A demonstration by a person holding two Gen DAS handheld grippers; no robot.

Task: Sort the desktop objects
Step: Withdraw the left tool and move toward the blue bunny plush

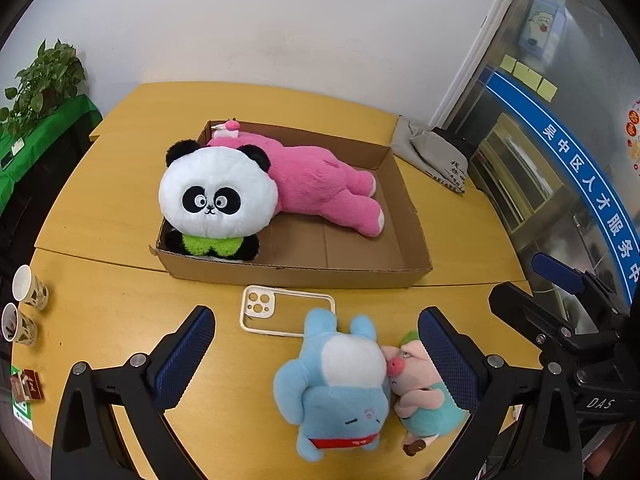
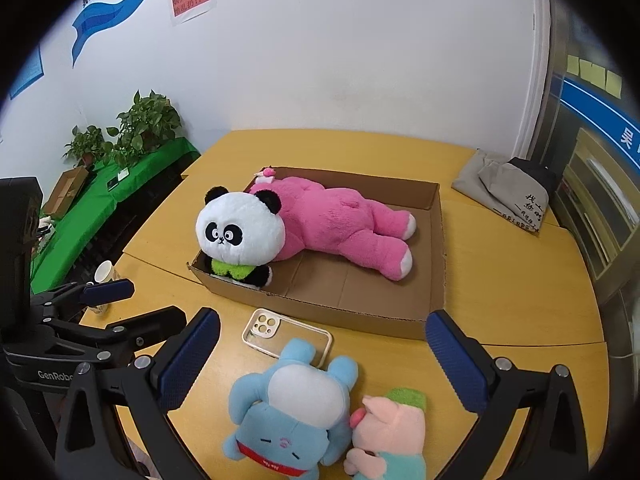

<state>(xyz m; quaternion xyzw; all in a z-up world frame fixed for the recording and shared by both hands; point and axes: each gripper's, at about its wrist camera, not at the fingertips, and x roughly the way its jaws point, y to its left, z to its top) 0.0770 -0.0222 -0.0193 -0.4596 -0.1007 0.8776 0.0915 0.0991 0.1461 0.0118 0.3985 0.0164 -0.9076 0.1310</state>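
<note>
Left wrist view shows our left gripper (image 1: 316, 360) and right gripper (image 2: 322, 360) spread, empty; we judge the blue plush (image 1: 340, 384) soft, light; pinch its body.

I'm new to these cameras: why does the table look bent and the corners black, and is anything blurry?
Left wrist view: fisheye lens curves the yellow wooden table and blackens the corners; the shallow brown cardboard tray and the black-and-white plush panda are sharp, under soft even light. Right wrist view: same bending; the clear phone case with cream rim stays crisp, shadows faint.
</note>
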